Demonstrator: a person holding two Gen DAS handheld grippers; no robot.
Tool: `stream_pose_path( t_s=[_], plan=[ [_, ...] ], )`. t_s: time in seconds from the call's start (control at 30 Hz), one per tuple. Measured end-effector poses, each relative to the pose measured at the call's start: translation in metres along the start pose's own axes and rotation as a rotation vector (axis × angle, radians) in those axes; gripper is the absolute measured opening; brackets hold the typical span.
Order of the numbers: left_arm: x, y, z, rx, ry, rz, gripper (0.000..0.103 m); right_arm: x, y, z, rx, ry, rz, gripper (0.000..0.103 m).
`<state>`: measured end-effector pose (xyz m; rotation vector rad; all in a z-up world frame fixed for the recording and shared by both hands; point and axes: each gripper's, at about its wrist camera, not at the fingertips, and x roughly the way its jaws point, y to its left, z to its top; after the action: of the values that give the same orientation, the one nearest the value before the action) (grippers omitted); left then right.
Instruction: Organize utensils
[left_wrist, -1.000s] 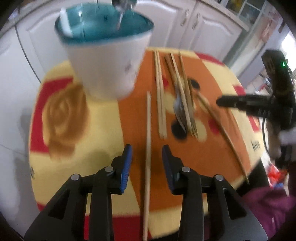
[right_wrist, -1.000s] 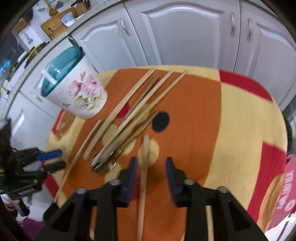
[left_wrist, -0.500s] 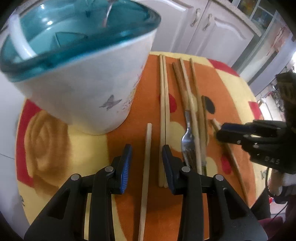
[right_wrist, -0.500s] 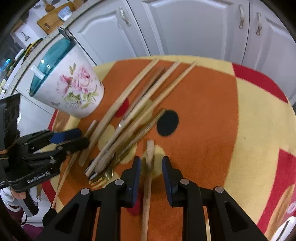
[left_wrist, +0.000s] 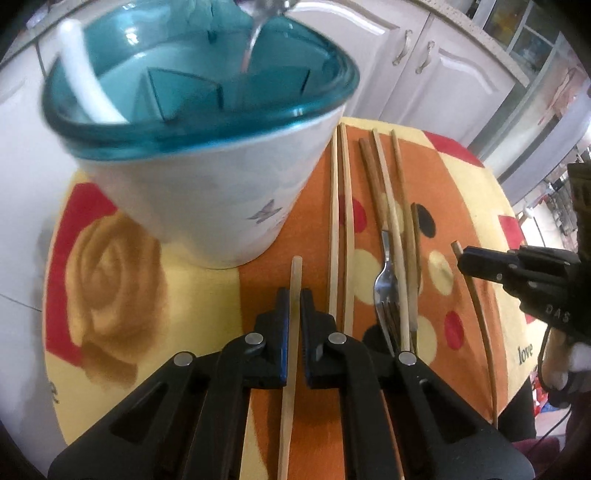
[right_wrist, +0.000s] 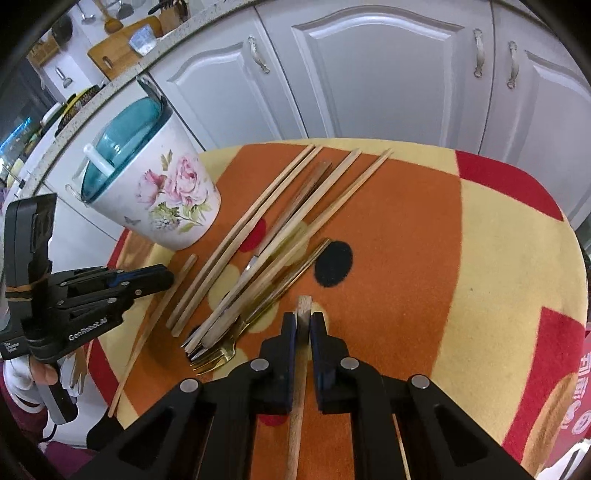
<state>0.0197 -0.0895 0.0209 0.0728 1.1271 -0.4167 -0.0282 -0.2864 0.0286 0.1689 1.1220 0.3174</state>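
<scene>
Firstly, a white holder (right_wrist: 168, 199) with painted roses and a teal insert (left_wrist: 199, 85) is seen at the far left part of the table (right_wrist: 517, 258), which is covered by a cloth in yellow, orange and red. The insert is divided into compartments; a white handle (left_wrist: 86, 86) leans in the left one, and a metal handle (left_wrist: 255, 44) is seen at the far side, but its compartment cannot be told.

The left tool (left_wrist: 294, 295) is pointed steeply down, just in front of the holder. Its jaws are drawn narrow on a pale chopstick (left_wrist: 291, 354), which lies between them with its long axis running away from the camera and its tip pointing toward the holder. In the right wrist view a white-gloved hand (right_wrist: 40, 373) is seen under this tool.

The right tool (right_wrist: 303, 325) is tilted down as well, and its jaws are pressed on a darker chopstick (right_wrist: 301, 369), whose blunt end sticks out just beyond the pads, pointing toward the cabinets (right_wrist: 369, 74).

Between both tools, more chopsticks (right_wrist: 240, 240) and two forks (right_wrist: 214, 354) lie on the cloth, roughly parallel, with the fork tines toward the near edge.
</scene>
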Motion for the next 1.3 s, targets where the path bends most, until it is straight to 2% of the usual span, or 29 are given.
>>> stream_pose_path(
  t_s=[0.17, 0.3, 0.37, 0.43, 0.6, 0.73, 0.87, 0.93, 1.07, 1.3],
  plan=[
    [-0.011, 0.003, -0.004, 0.003, -0.006, 0.003, 0.004, 0.002, 0.002, -0.001, 0.013, 0.003, 0.019, 0.007],
    [0.002, 0.010, -0.003, -0.027, 0.043, 0.005, 0.004, 0.010, 0.002, 0.000, 0.003, 0.026, -0.007, 0.007],
    [0.006, 0.009, -0.003, -0.025, 0.052, -0.009, 0.006, 0.019, 0.003, 0.001, -0.009, 0.061, -0.030, 0.007],
    [0.010, 0.004, -0.001, -0.009, 0.051, -0.002, 0.012, 0.024, 0.002, 0.000, -0.016, 0.078, -0.056, 0.007],
    [0.019, -0.004, 0.007, 0.014, 0.049, 0.037, 0.013, 0.028, -0.001, 0.005, -0.004, 0.086, -0.049, 0.007],
    [0.019, -0.004, 0.011, -0.003, 0.061, 0.012, 0.018, 0.030, 0.000, 0.006, -0.004, 0.087, -0.047, 0.008],
    [0.022, -0.010, 0.011, 0.015, 0.058, 0.041, 0.017, 0.028, 0.000, 0.006, -0.016, 0.061, -0.043, 0.008],
    [0.022, -0.011, 0.011, 0.007, 0.041, 0.043, 0.004, 0.026, 0.002, 0.005, -0.021, 0.038, -0.063, 0.008],
    [0.006, 0.004, 0.005, -0.064, 0.020, -0.034, 0.004, 0.007, 0.004, 0.007, -0.030, -0.013, -0.033, 0.008],
    [-0.047, 0.008, 0.002, -0.048, -0.086, -0.045, 0.004, -0.027, 0.009, 0.019, -0.035, -0.083, 0.018, 0.007]
  ],
)
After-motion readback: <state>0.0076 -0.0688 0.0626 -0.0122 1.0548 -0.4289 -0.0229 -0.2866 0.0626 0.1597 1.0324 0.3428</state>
